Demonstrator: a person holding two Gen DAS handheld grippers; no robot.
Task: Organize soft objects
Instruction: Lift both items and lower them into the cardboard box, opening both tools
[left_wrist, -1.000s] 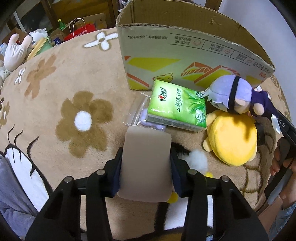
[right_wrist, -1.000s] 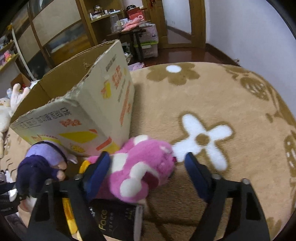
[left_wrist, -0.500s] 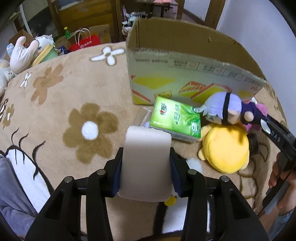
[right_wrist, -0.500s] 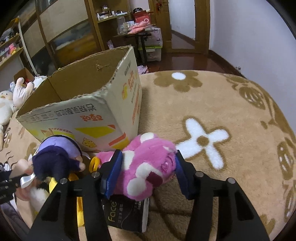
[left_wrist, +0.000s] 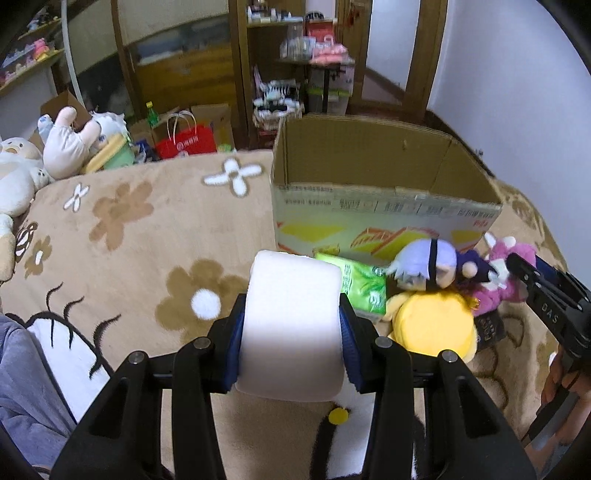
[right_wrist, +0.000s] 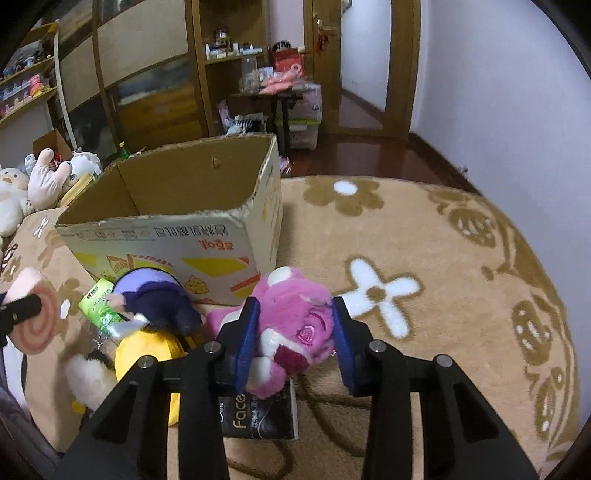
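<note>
— Looking into the cardboard box (left_wrist: 384, 206), nothing shows in the part I can see, so the sorting has barely begun

— Left gripper (left_wrist: 291, 325) is clenched on a white foam roll (left_wrist: 291, 317) in front of the box; right gripper (right_wrist: 293, 339) is closing, fingers (right_wrist: 245, 336) already pressing the pink plush (right_wrist: 295, 328) by the box's corner

— The purple-haired doll (left_wrist: 428, 264), yellow plush (left_wrist: 432, 325) and green tissue pack (left_wrist: 360, 286) lie against the box front, waiting

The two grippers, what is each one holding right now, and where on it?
The left gripper grips a white roll-shaped cushion by its two flat ends. The right gripper is closing on a pink plush toy, across the sides of its head.
</note>
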